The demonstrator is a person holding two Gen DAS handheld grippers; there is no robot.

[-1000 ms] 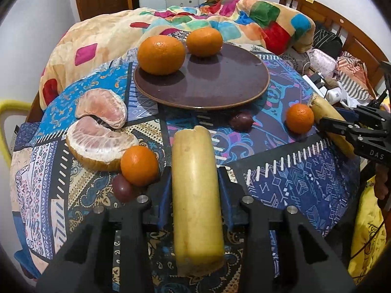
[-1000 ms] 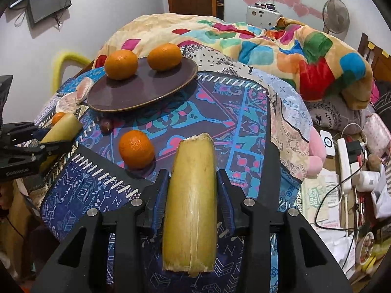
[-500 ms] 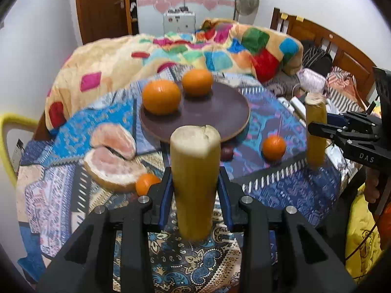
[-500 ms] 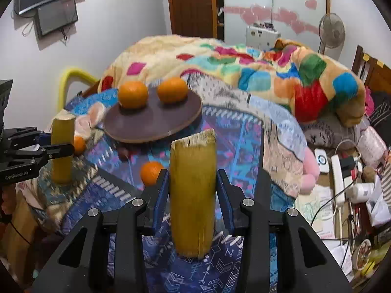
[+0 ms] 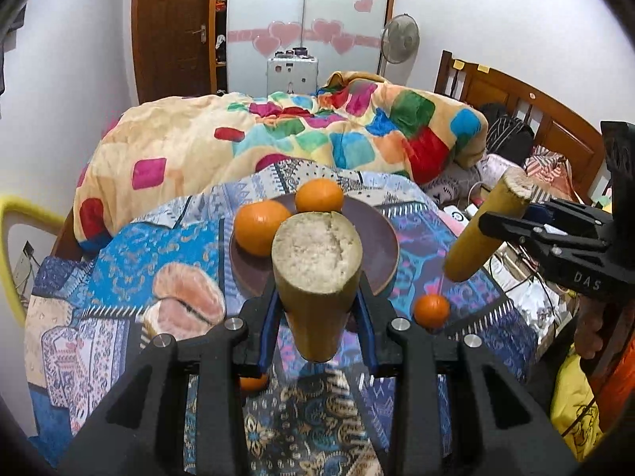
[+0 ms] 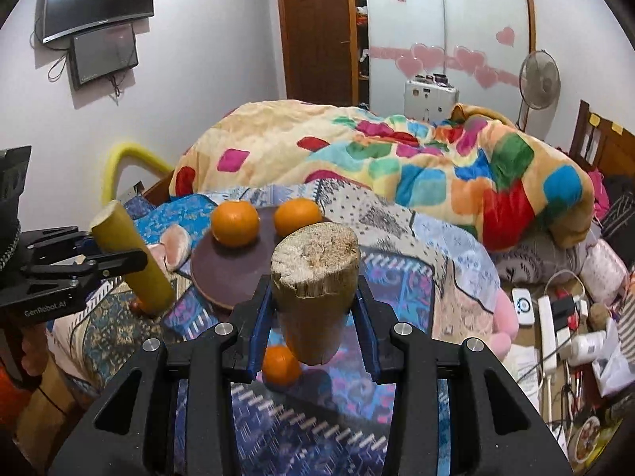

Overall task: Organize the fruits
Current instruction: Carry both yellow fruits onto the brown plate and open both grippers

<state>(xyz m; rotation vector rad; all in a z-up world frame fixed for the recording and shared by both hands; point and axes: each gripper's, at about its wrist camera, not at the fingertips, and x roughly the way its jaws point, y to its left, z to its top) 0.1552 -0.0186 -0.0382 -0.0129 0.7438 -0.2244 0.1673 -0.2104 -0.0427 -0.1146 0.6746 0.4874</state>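
Observation:
My left gripper (image 5: 317, 309) is shut on a yellow cut stalk piece (image 5: 317, 273), held upright above the table. My right gripper (image 6: 313, 309) is shut on a second yellow stalk piece (image 6: 313, 281), also raised; it shows tilted at the right of the left wrist view (image 5: 484, 234). A dark brown plate (image 5: 381, 254) carries two oranges (image 5: 262, 228) (image 5: 319, 195). A small orange (image 5: 431, 310) lies on the patterned cloth to the plate's right. Peeled pomelo pieces (image 5: 186, 305) lie left of the plate.
The table has a blue patterned cloth (image 5: 131, 261). Behind it is a bed with a colourful quilt (image 5: 278, 135). A yellow chair back (image 5: 16, 214) stands at the left. Cables and a power strip (image 6: 555, 317) lie on the right.
Both grippers have risen and tilted back with their stalk pieces, so the table looks farther away and the cut ends now face the cameras.

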